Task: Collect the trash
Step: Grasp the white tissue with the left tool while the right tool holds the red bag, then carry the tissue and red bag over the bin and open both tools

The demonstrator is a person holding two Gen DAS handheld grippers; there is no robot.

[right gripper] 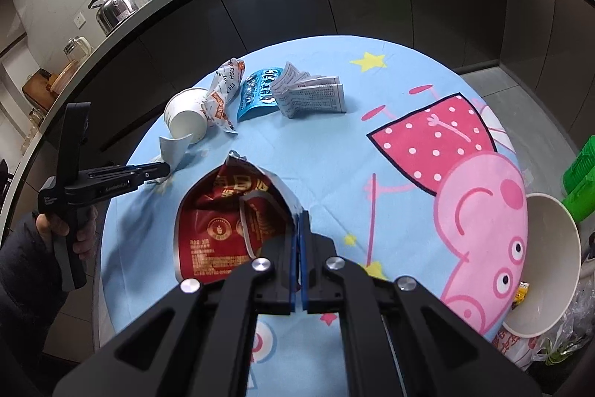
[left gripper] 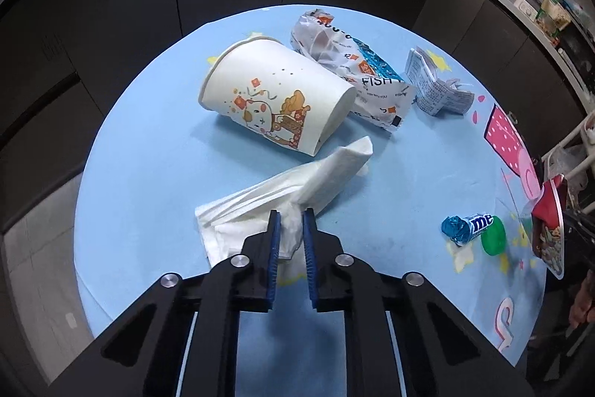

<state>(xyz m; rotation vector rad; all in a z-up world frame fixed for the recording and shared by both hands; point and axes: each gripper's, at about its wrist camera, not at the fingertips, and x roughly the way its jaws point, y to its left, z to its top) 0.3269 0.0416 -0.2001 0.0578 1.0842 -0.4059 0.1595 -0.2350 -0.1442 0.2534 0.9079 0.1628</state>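
The left hand-held gripper (left gripper: 290, 216) pinches a white napkin (left gripper: 282, 188) near the bench's (left gripper: 148, 173) near-left edge. Just beyond lies a tipped paper cup (left gripper: 275, 99), touching a crumpled white wrapper (left gripper: 357, 77); a folded leaflet (left gripper: 433, 88) sits to its right. The right hand-held gripper (right gripper: 299, 222) is pressed together on a red snack bag (right gripper: 223, 226). Open blue cloth lies between these and the far trash. A white bowl (right gripper: 546, 266) sits at the bench's right edge.
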